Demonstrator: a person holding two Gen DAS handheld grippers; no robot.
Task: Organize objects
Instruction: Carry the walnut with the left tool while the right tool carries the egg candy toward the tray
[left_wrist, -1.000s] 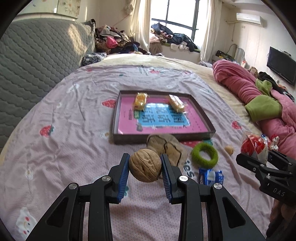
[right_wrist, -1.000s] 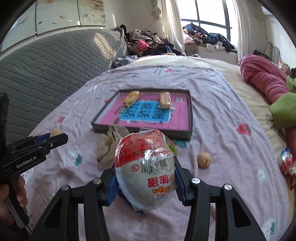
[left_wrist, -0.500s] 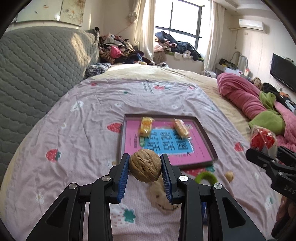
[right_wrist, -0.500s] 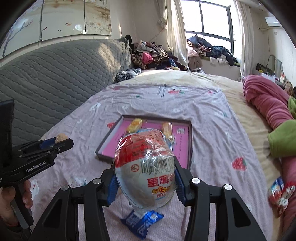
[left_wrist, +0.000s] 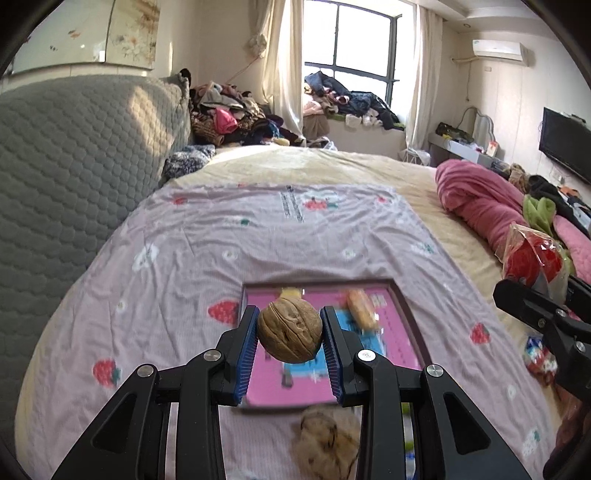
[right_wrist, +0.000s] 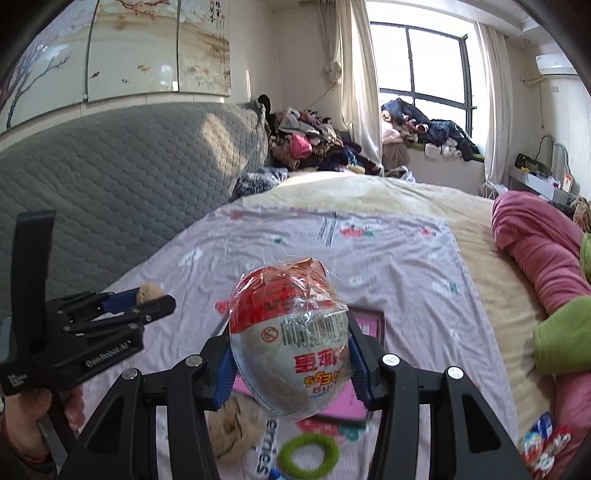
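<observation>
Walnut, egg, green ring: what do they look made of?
Walnut: real woody shell, matte tan, with wrinkled ridges and a seam. Egg: likely hard plastic, red over white, under glossy crinkled clear film with a barcode. Green ring: looks like fuzzy fabric, matte, perhaps a hair tie; too blurred to be sure.

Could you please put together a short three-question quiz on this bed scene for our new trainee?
1. True or false: the left gripper is shut on a walnut.
2. What does the right gripper hold? A) a green ring B) a red-and-white wrapped egg C) a blue packet
3. Name the colour of the ring lying on the sheet below the right gripper.

Key: 1 true. 2 B, the wrapped egg. 3 green.
</observation>
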